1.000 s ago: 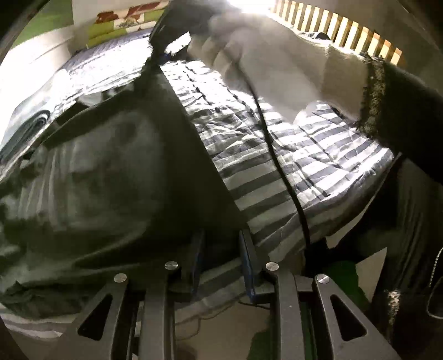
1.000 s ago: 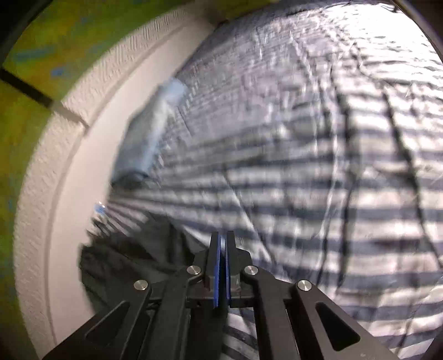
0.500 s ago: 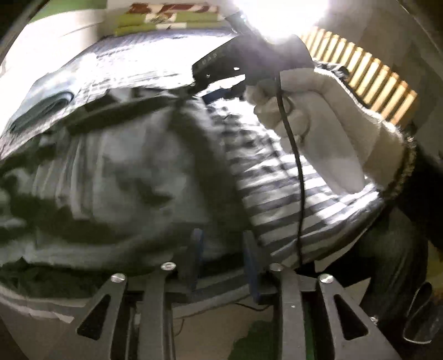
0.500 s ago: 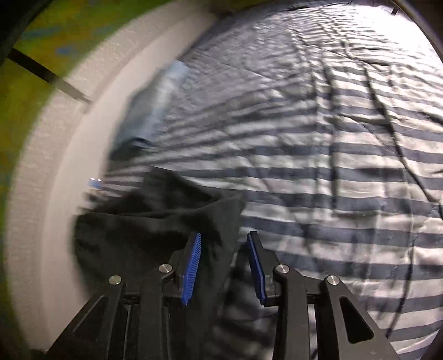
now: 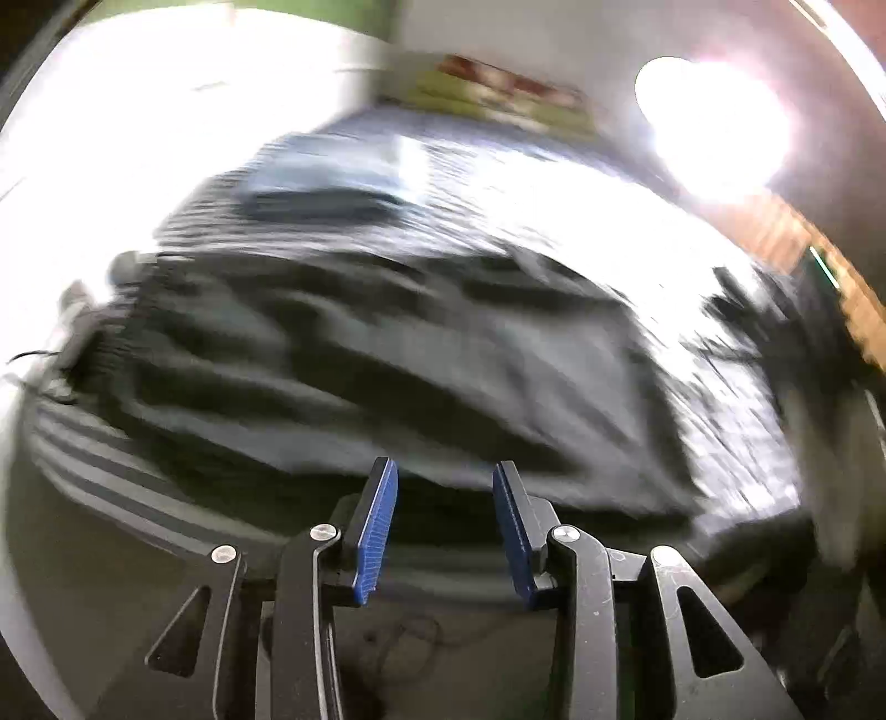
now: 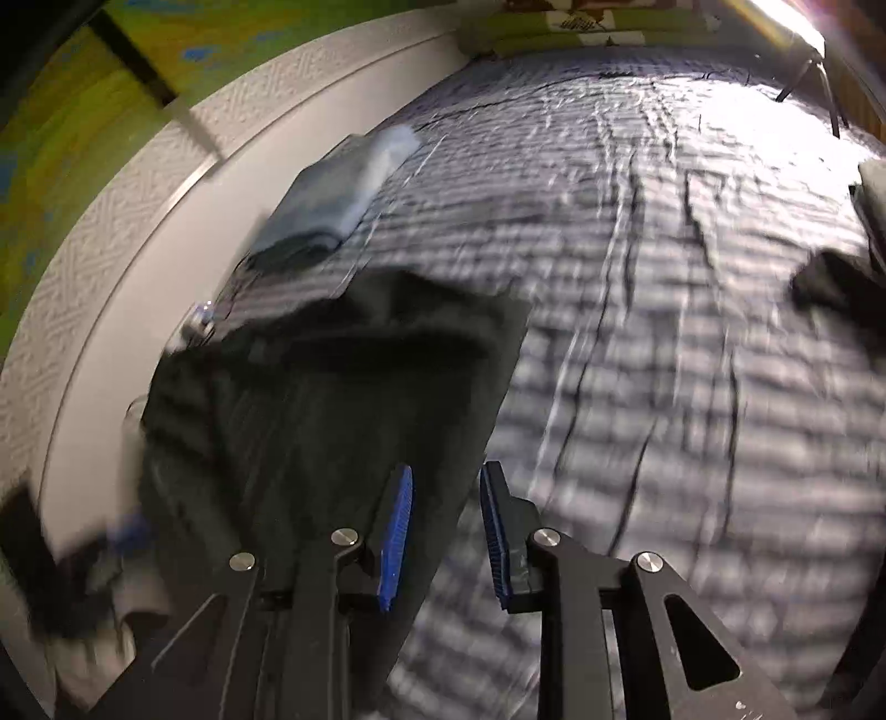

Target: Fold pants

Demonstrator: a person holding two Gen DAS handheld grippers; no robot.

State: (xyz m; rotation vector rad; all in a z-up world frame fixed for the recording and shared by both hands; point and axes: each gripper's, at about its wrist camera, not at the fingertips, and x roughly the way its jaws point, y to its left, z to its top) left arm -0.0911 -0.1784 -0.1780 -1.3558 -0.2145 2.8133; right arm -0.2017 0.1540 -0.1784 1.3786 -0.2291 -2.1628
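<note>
The dark pants lie in a wide, blurred heap across the striped bedspread in the left wrist view. My left gripper hangs over their near edge, open, with nothing between its blue pads. In the right wrist view the pants lie at the lower left beside the white wall. My right gripper is open above their right edge, and its pads do not press on the cloth. A dark blur at the right edge may be the other gripper; I cannot tell.
A folded blue cloth lies on the striped bedspread near the white textured wall; it also shows as the blue cloth. Patterned pillows sit at the bed's far end. A bright lamp glares at upper right.
The right gripper went from shut to open and drew back from the pants. The left gripper opened wider and swung away, leaving the pants on the bed. The gloved hand left the left view.
</note>
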